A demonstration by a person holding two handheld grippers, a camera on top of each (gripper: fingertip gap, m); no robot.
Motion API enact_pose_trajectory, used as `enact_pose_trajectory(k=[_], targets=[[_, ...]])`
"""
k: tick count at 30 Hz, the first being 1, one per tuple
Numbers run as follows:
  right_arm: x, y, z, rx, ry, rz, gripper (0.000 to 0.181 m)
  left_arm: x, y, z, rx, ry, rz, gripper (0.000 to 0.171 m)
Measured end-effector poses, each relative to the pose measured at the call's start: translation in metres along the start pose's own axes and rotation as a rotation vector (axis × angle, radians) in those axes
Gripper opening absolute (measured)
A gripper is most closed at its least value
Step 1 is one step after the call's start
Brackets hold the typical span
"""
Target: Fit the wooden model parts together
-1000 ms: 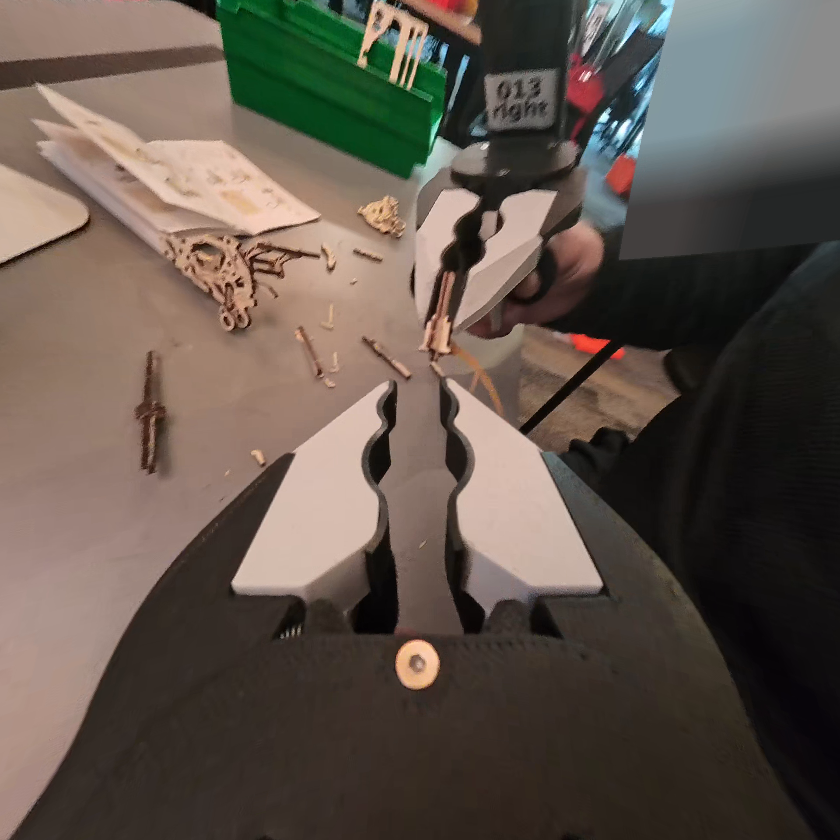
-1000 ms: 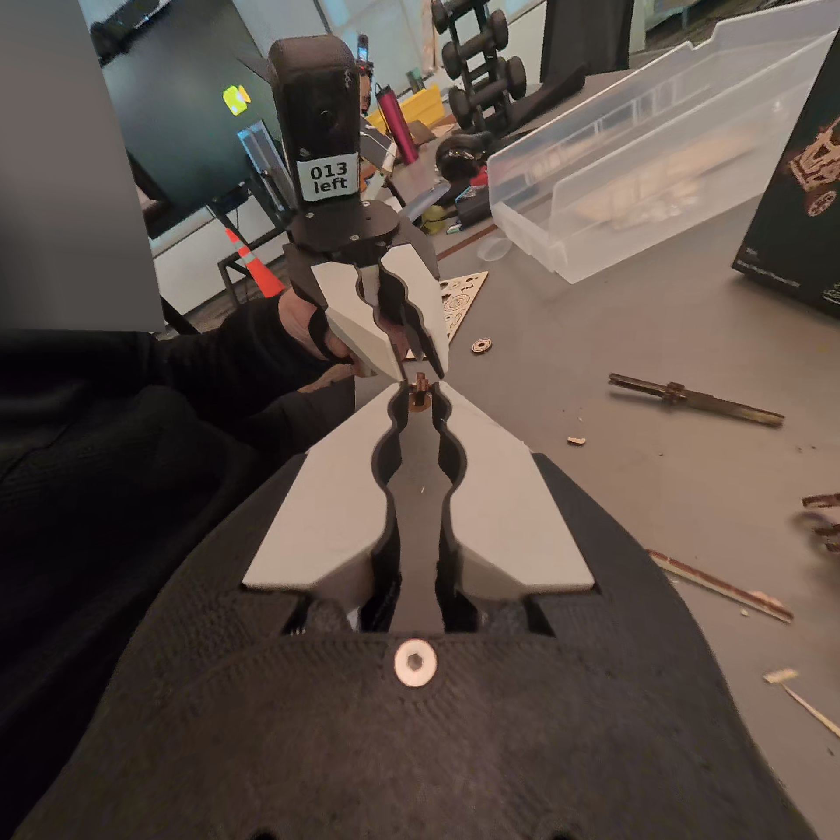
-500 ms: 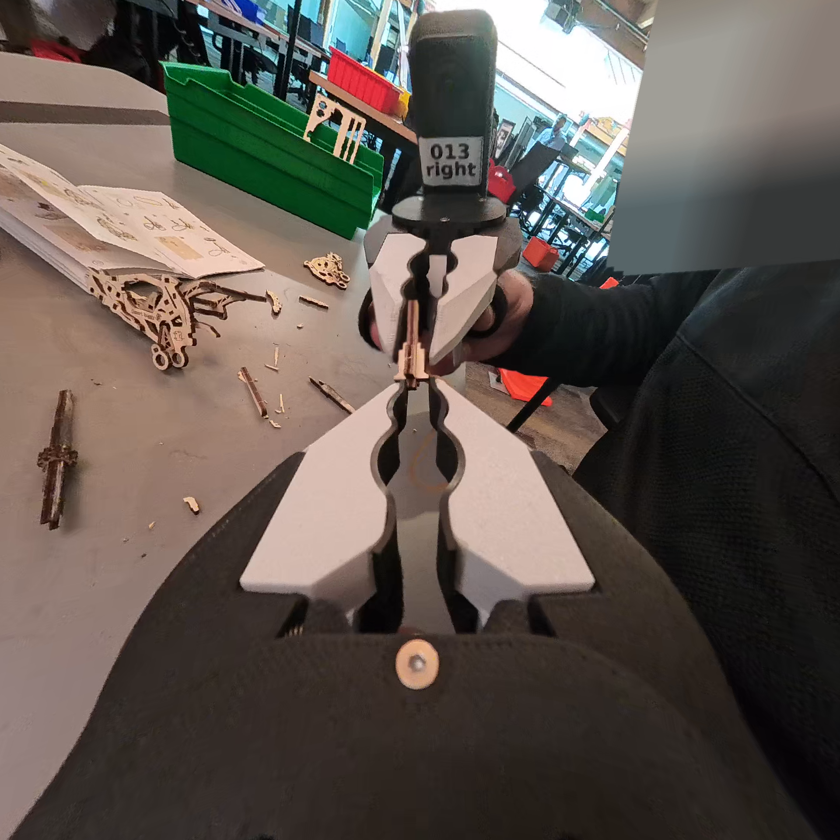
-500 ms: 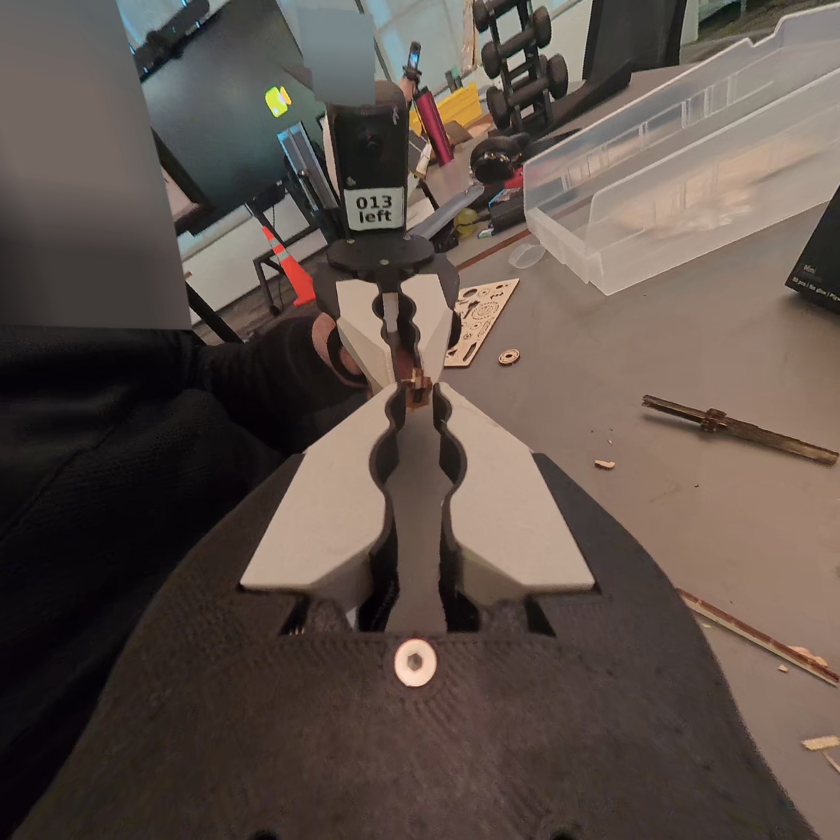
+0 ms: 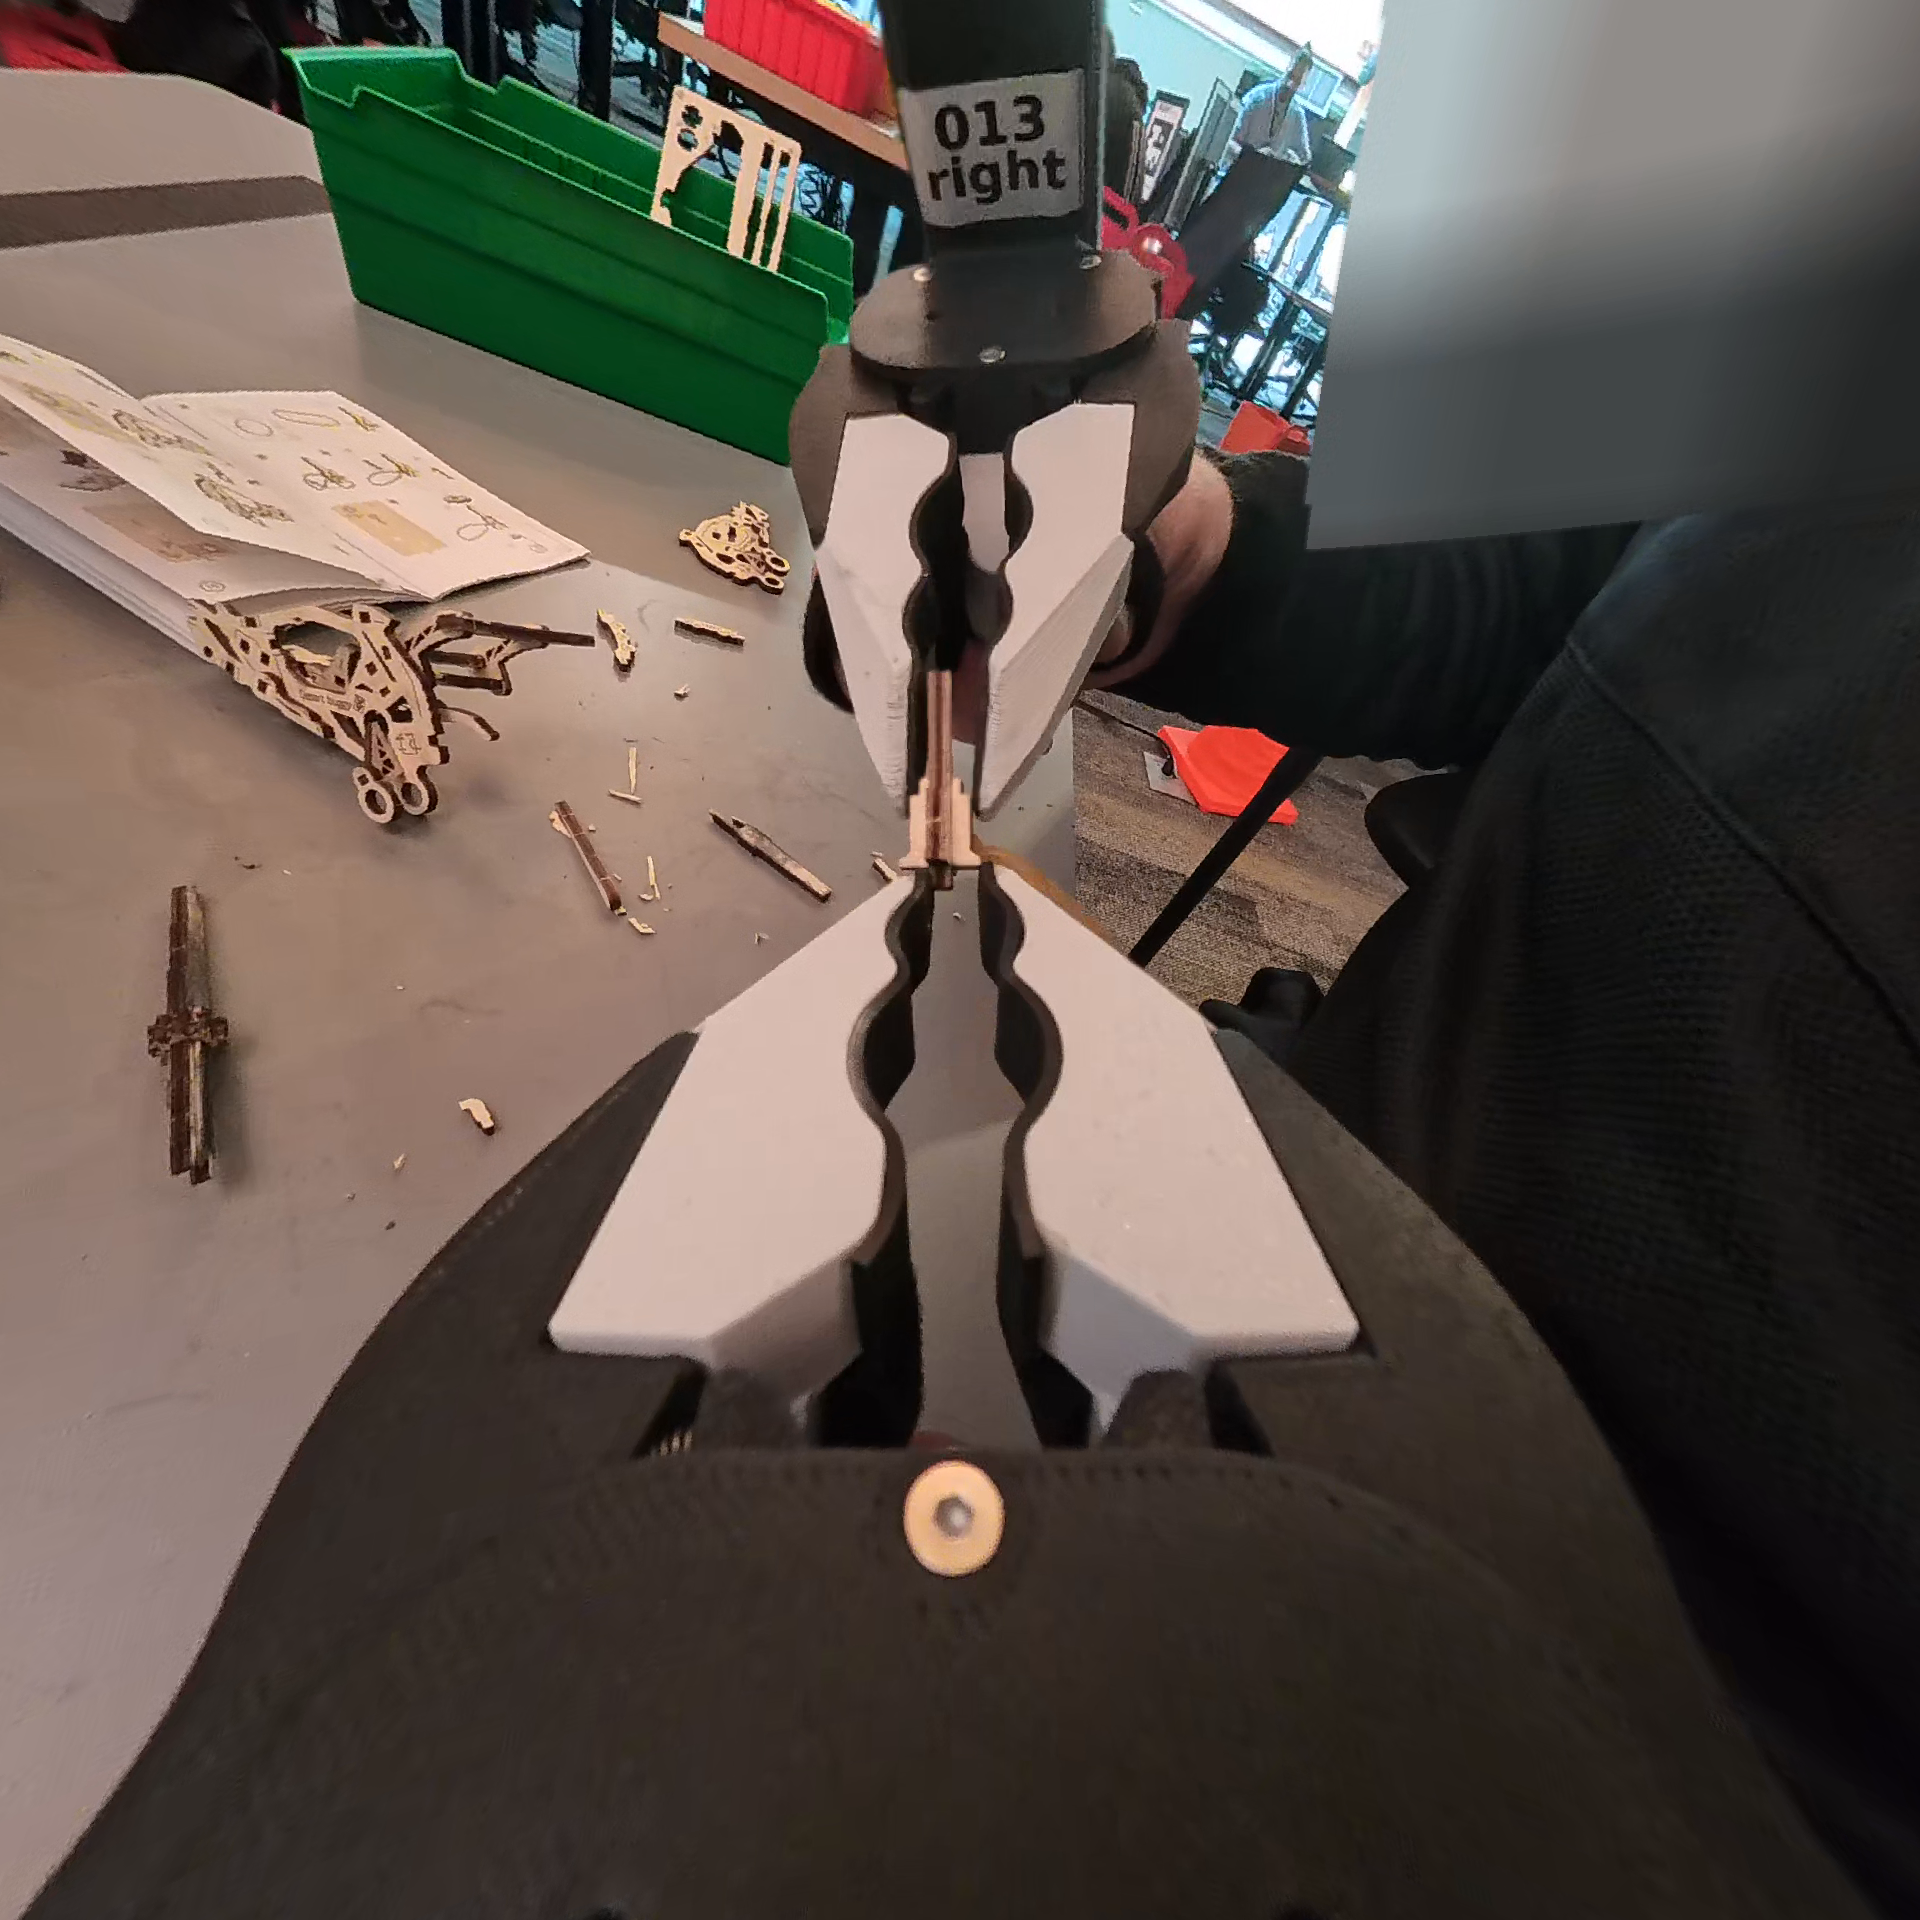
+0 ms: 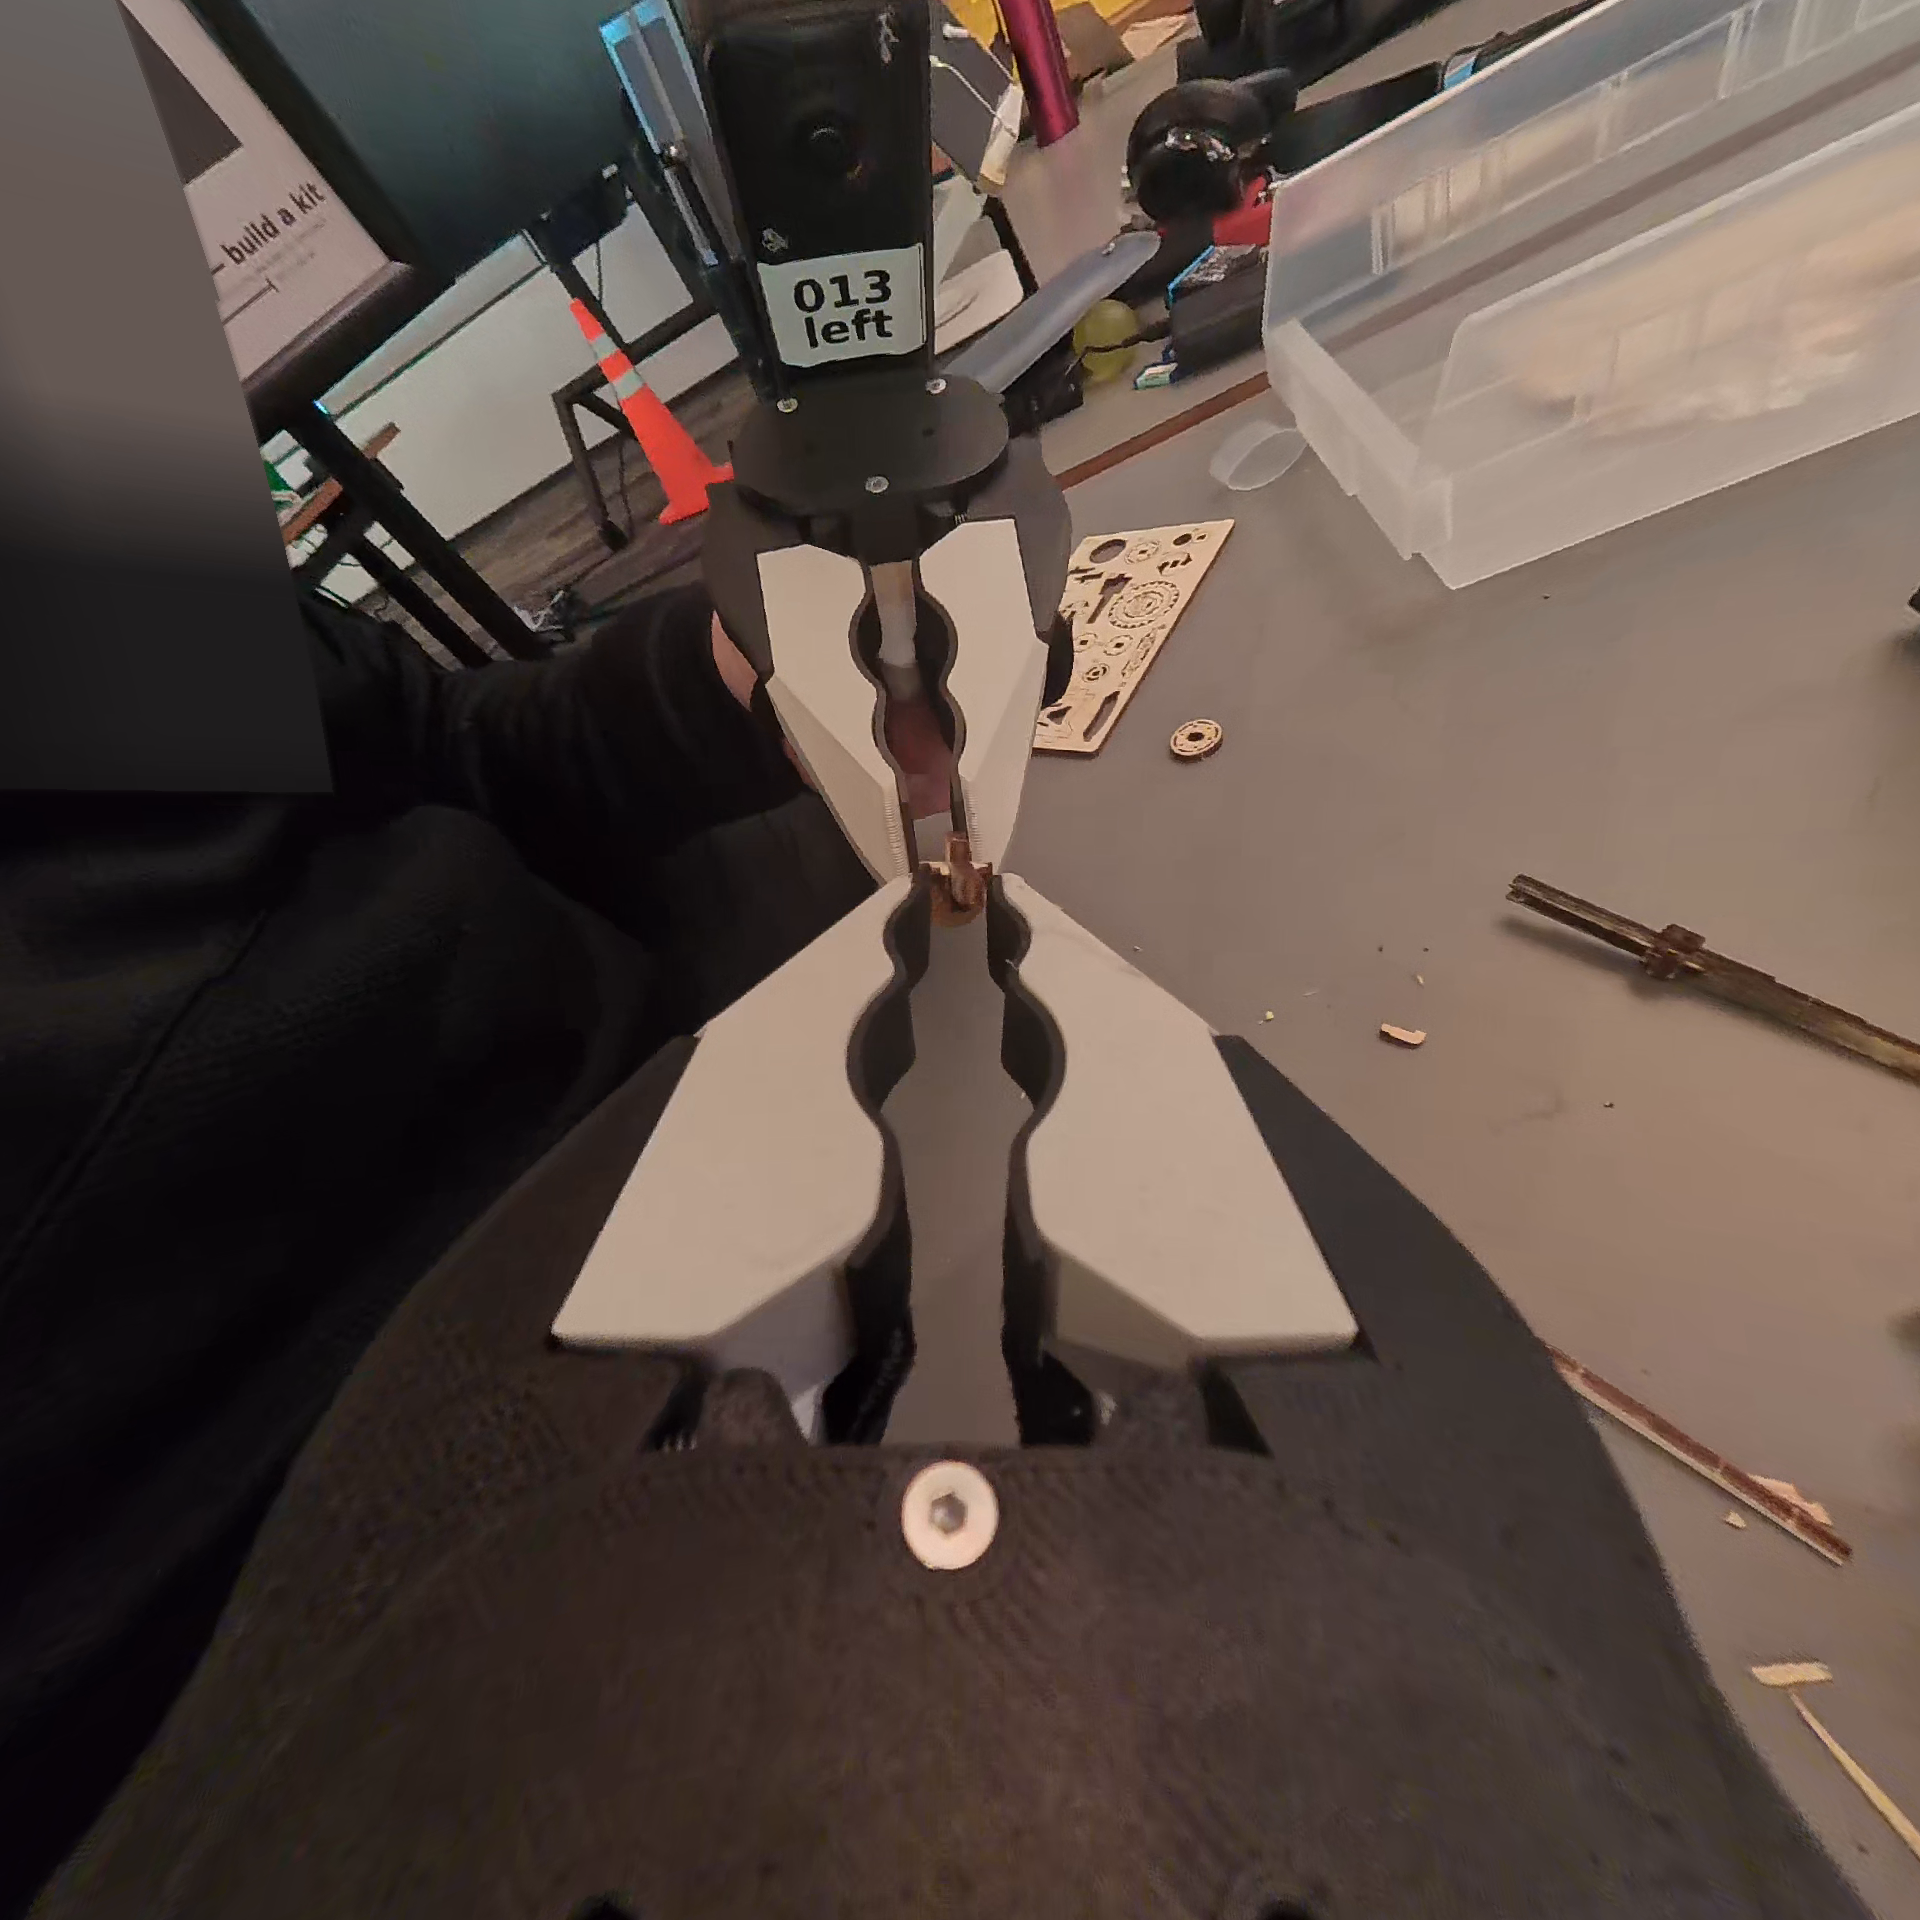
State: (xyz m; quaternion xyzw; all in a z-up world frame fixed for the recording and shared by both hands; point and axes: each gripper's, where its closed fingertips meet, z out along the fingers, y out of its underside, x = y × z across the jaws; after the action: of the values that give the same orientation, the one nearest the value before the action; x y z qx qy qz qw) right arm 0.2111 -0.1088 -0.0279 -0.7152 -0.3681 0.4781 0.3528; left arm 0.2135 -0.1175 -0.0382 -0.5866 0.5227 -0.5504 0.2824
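Observation:
My two grippers meet tip to tip above the near edge of the grey table (image 5: pixel 312 1039). My right gripper (image 6: pixel 958 883) is shut on a small light wooden part (image 6: pixel 956 896), a short peg with a cross piece. In the left wrist view this part (image 5: pixel 940 831) sticks out of the right gripper (image 5: pixel 940 800) toward me. My left gripper (image 5: pixel 951 883) has its fingertips pinched on the part's near end. The left gripper also shows in the right wrist view (image 6: pixel 940 831), pointing down at the part. A partly built wooden model (image 5: pixel 332 675) lies on the table to the left.
A green bin (image 5: pixel 582 260), an open booklet (image 5: pixel 260 488), a dark wooden axle (image 5: pixel 190 1029) and loose scraps lie on the left. A clear plastic bin (image 6: pixel 1610 260), a punched wooden sheet (image 6: pixel 1132 623), a small ring (image 6: pixel 1195 740) and a wooden strip (image 6: pixel 1704 1455) lie on the right. Left and right tips are no more than a few centimetres apart. It is some 20 cm from my right tips to the partly built wooden model (image 5: pixel 332 675).
The grippers have come together tip to tip. My left gripper, open and empty a second ago, has closed onto the end of the part that the right gripper holds.

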Motion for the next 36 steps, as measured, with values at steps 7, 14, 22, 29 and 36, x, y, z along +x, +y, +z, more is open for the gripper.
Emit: enact_pose_trajectory(k=[7,14,22,29,36], targets=[[-0.002,-0.002,-0.003,0.032,-0.047,0.054,0.004,0.001,0.001,0.000,-0.015,0.006,0.008,0.006],[0.001,0.002,0.000,-0.024,0.009,0.007,0.004,-0.001,0.006,0.001,-0.046,-0.010,0.009,0.006],[0.020,0.023,0.005,-0.121,0.144,-0.021,0.003,-0.022,0.025,-0.015,-0.078,-0.128,-0.060,0.021],[0.049,0.060,0.021,-0.327,0.327,-0.048,0.003,-0.048,0.071,-0.033,-0.203,-0.247,-0.100,0.021],[0.068,0.076,0.035,-0.431,0.447,-0.069,0.003,-0.063,0.085,-0.027,-0.256,-0.298,-0.055,0.020]])
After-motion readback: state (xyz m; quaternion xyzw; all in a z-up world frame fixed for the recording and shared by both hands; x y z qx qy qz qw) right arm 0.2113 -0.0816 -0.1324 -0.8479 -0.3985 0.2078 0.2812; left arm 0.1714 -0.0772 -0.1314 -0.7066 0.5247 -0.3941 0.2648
